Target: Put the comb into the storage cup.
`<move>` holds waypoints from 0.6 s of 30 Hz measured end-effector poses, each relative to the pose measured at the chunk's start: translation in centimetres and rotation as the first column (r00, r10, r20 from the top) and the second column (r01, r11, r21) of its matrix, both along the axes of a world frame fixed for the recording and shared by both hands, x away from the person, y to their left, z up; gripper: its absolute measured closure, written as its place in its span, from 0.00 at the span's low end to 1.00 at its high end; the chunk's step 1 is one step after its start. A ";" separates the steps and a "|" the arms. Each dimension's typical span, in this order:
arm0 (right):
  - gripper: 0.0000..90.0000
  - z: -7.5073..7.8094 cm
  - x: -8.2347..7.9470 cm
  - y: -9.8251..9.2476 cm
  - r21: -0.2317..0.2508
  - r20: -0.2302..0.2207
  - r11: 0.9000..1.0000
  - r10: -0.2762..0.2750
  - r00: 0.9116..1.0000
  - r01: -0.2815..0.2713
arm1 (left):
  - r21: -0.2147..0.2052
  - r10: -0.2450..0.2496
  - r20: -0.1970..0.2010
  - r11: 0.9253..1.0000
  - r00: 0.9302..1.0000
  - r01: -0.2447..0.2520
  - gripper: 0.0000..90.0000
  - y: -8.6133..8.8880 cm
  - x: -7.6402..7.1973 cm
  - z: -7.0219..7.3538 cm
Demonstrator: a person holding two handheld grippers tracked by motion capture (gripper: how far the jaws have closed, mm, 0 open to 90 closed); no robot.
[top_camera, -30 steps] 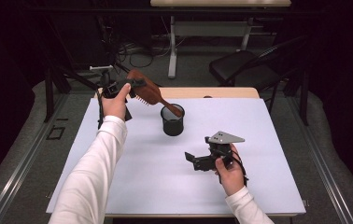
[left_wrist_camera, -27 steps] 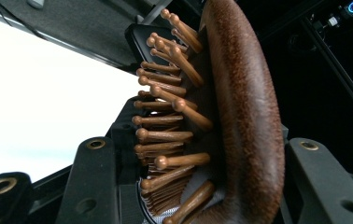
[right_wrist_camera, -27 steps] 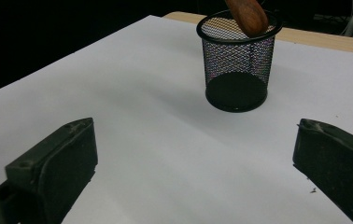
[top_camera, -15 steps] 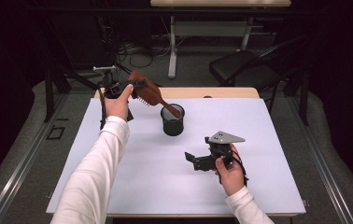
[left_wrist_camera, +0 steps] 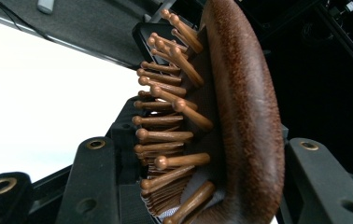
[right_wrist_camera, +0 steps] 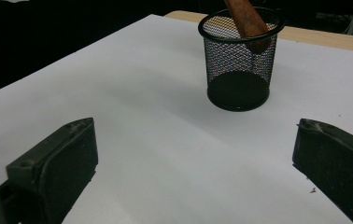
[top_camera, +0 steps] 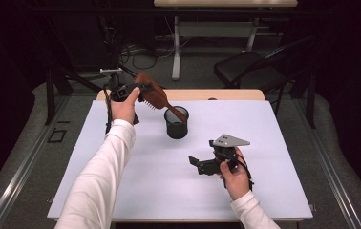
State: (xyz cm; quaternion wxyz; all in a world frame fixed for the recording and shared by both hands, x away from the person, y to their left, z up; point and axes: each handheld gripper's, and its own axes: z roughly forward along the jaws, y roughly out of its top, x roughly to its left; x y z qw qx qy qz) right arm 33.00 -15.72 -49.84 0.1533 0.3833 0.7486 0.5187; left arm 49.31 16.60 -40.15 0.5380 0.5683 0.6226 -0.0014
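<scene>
Where clamped by its bristled head between the jaws of the left gripper: wooden hairbrush, handle sloping down and away into the black mesh cup. Ahead of the right gripper, jaws wide apart and holding nothing: same cup, upright on the white table.

Reddish-brown wooden paddle hairbrush with round-tipped wooden pins is held tilted above the far left of the white table, pins facing down toward the table, handle angled down with its tip inside the cup. Black wire-mesh cylindrical cup is seen standing upright near the table's centre, open top up; the handle rests on its rim.
</scene>
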 end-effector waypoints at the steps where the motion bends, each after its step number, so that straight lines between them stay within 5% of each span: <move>1: 0.00 0.0 0.0 0.0 0.000 0.000 1.000 0.000 1.000 0.000 | 0.000 0.000 0.001 1.000 1.000 0.000 0.55 -0.1 0.0 0.0; 18: 0.00 0.0 0.0 0.0 -0.003 0.000 1.000 0.002 1.000 -0.002 | 0.024 0.014 0.003 1.000 1.000 -0.014 0.55 -0.5 0.1 -0.9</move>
